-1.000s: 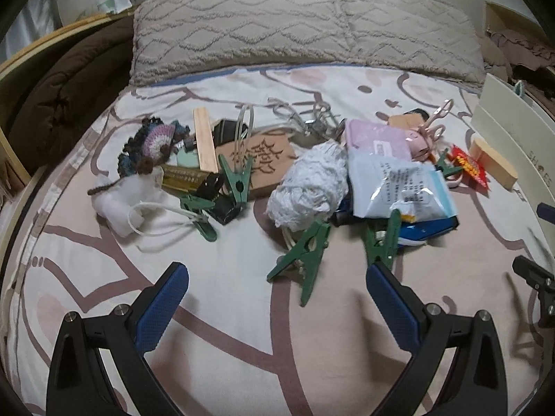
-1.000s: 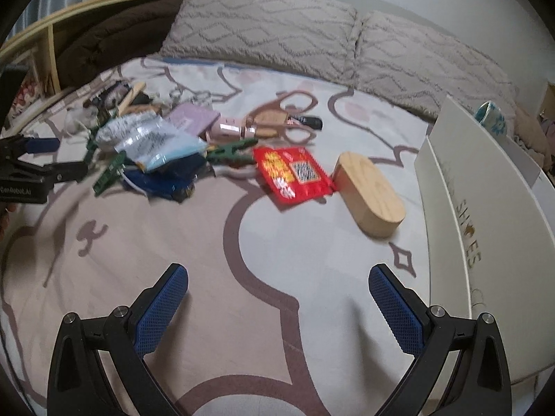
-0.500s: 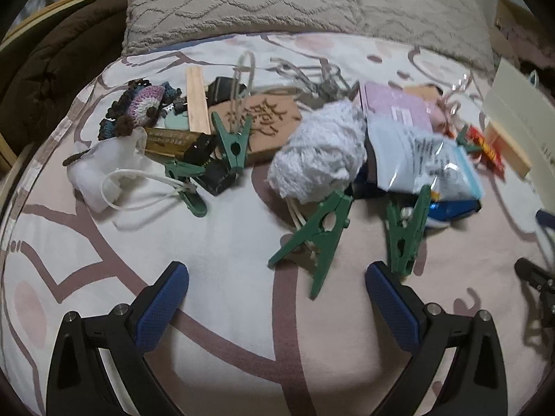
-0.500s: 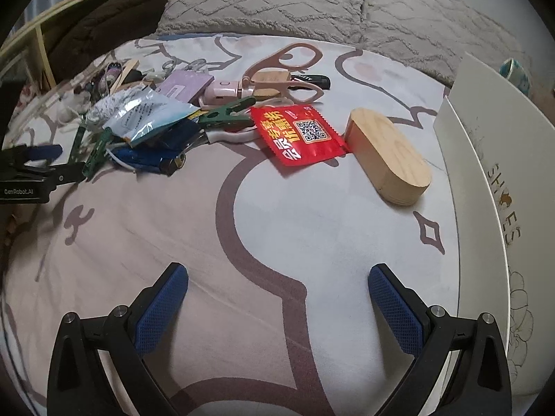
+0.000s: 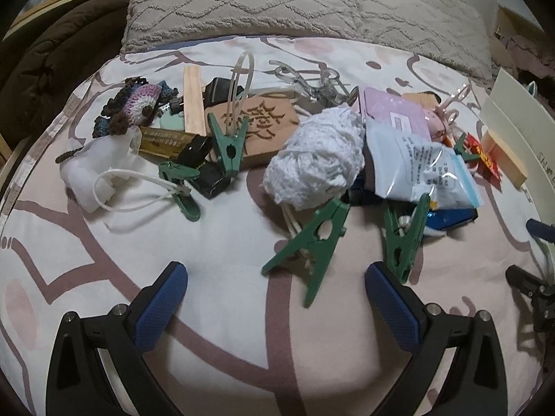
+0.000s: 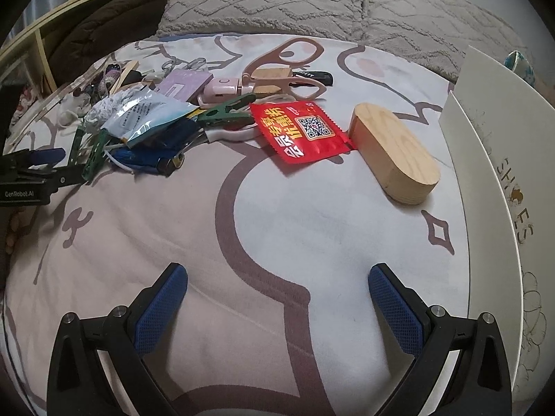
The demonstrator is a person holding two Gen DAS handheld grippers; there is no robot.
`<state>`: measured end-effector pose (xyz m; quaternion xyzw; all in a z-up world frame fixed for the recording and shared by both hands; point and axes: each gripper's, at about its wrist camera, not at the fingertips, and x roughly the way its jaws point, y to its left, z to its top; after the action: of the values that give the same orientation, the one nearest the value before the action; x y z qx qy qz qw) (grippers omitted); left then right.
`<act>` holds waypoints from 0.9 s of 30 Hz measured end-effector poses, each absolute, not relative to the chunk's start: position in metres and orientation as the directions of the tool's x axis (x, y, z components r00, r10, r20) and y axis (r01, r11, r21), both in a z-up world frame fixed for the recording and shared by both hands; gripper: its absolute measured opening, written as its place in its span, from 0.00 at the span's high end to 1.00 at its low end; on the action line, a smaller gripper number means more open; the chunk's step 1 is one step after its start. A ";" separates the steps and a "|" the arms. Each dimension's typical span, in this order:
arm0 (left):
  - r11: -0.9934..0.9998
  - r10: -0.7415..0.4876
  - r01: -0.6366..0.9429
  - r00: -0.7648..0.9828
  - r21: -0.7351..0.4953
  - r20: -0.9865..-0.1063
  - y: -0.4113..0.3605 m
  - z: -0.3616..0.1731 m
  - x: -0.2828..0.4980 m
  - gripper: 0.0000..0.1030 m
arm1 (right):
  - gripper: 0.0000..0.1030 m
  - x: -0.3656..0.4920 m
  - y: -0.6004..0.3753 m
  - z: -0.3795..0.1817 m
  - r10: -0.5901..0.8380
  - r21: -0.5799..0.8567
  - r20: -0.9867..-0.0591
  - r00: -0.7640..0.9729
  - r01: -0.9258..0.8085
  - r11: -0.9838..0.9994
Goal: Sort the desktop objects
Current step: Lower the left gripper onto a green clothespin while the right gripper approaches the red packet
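Note:
A heap of small objects lies on a patterned bedsheet. In the left wrist view my left gripper [image 5: 275, 277] is open and empty, just short of a green clothes peg [image 5: 312, 242]; a second green peg [image 5: 404, 239] lies by the right fingertip. Behind them are a white yarn ball [image 5: 315, 163], a clear plastic bag [image 5: 419, 170] and a carved wooden plaque [image 5: 260, 128]. In the right wrist view my right gripper [image 6: 277, 279] is open and empty, well short of a red sachet [image 6: 301, 130] and a wooden oval block [image 6: 392, 154]. Pink scissors [image 6: 291, 66] lie behind.
A white shoe-box lid [image 6: 503, 159] stands along the right side. Grey pillows [image 5: 305, 3] line the far end, with a brown blanket [image 5: 52, 59] at far left. A white pouch with cord [image 5: 93, 173], a crochet piece [image 5: 135, 107] and more pegs lie at left.
Both grippers have moved forward and lower toward the objects. The left one has closed in on the green pegs, the right one on the red sachet and wooden block. Both stay open.

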<state>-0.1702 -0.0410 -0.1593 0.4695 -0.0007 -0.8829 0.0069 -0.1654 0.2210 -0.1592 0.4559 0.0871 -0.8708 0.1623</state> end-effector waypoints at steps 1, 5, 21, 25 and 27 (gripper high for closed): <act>-1.000 0.001 0.006 -0.565 -0.006 -0.825 -0.041 -0.158 -0.171 0.01 | 0.00 -0.165 0.221 -0.159 -0.206 0.000 -0.822 -0.531 0.362 -0.932; -0.999 0.030 -0.002 -0.584 -0.036 -0.811 -0.041 -0.156 -0.171 0.07 | 0.00 -0.166 0.222 -0.160 -0.211 0.007 -0.823 -0.527 0.362 -0.932; -0.985 0.145 -0.024 -0.640 -0.169 -0.755 -0.052 -0.144 -0.159 0.73 | 0.00 -0.166 0.226 -0.157 -0.243 0.037 -0.801 -0.548 0.360 -0.932; -0.981 0.157 -0.015 -0.640 -0.192 -0.752 -0.053 -0.143 -0.148 0.73 | 0.00 -0.169 0.228 -0.156 -0.256 0.054 -0.796 -0.549 0.356 -0.933; -0.979 0.161 -0.009 -0.646 -0.204 -0.746 -0.054 -0.141 -0.139 0.73 | 0.06 -0.170 0.230 -0.154 -0.257 0.060 -0.792 -0.554 0.348 -0.935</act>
<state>-0.1392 -0.0537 -0.1408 0.4179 0.0912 -0.9027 -0.0472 -0.1698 0.2297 -0.1543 0.4396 0.0519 -0.8801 0.1719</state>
